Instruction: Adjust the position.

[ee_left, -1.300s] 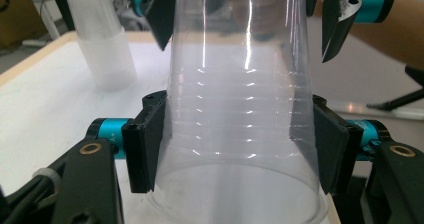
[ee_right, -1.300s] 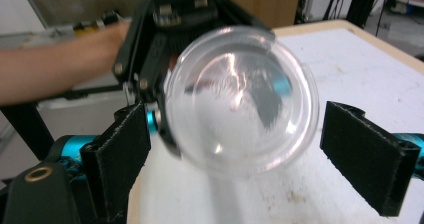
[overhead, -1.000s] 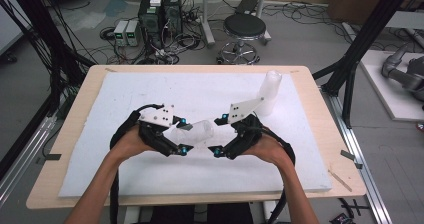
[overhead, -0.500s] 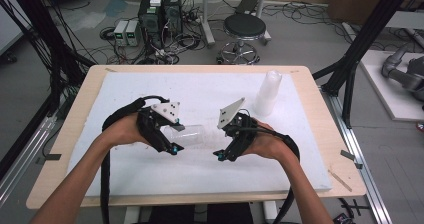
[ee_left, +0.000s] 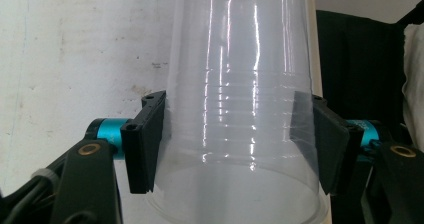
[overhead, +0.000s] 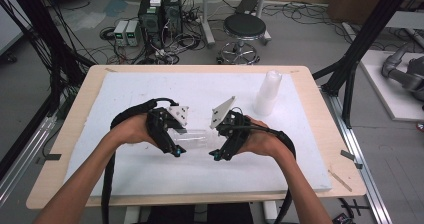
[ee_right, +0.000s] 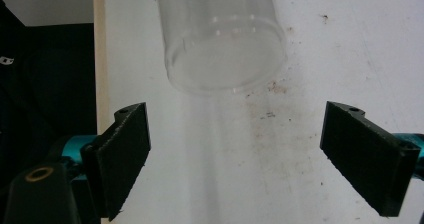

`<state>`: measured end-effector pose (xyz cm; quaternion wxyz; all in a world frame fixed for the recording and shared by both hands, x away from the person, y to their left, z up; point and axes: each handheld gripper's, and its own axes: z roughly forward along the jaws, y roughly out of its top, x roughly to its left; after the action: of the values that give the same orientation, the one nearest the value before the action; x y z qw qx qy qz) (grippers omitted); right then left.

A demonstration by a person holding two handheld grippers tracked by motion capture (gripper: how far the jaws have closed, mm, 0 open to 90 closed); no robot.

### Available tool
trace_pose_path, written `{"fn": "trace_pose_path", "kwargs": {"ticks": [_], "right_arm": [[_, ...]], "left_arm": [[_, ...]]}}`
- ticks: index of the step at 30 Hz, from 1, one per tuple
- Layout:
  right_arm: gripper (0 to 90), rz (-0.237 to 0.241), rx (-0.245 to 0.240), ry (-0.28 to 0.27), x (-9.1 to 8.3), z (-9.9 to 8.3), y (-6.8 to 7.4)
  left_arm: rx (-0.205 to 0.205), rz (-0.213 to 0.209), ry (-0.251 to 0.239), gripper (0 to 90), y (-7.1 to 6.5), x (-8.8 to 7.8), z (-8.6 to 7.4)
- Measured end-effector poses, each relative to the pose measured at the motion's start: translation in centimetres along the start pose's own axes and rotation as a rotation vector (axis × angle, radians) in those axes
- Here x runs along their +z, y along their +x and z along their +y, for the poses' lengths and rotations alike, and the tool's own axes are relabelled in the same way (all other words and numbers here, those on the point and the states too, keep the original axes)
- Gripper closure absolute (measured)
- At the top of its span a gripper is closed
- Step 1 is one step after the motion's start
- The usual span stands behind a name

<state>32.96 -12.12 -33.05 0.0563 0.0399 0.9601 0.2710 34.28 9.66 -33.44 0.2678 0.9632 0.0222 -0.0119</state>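
Clear plastic cup (ee_left: 240, 109) clamped by left gripper (overhead: 172, 143) fingers near rim: light, thin-walled, slippery, crushable; right gripper (ee_right: 250, 159) fingers open, empty, facing cup base; take hold gently at ribbed band

High view: fixed above the near edge, looking forward and down; takes in the whole table (overhead: 320, 134), white mat (overhead: 150, 94) and floor clutter at the far side. Left gripper view: rides the left gripper (ee_left: 235, 149), very close in on the clear cup (ee_left: 240, 109) across its jaws. Right gripper view: rides the right gripper (ee_right: 235, 154), close above the mat, facing the cup's base (ee_right: 222, 64). All three share that cup (overhead: 192, 140) at mid-table.
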Motion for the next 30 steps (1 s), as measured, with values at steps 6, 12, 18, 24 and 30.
{"fn": "trace_pose_path", "kwargs": {"ticks": [6,12,18,24,30], "right_arm": [[12.7,0.011,-0.005,-0.003,0.2,0.4,0.0],[12.9,0.018,-0.009,-0.015,0.3,0.7,0.0],[15.0,0.047,-0.015,-0.044,0.4,0.9,-0.1],[16.3,0.093,-0.016,-0.075,0.5,1.0,-0.6],[35.2,0.131,-0.023,-0.064,0.8,1.2,-0.8]], "left_arm": [[0.006,-0.007,-0.001,32.9,0.1,0.3,0.3],[0.011,-0.012,-0.004,33.0,-0.1,0.6,0.6],[0.025,-0.016,-0.001,33.0,-0.1,0.7,0.7],[0.032,-0.022,-0.012,33.0,-0.2,0.7,0.8],[0.033,-0.022,-0.016,33.0,-0.2,0.7,0.8]]}}
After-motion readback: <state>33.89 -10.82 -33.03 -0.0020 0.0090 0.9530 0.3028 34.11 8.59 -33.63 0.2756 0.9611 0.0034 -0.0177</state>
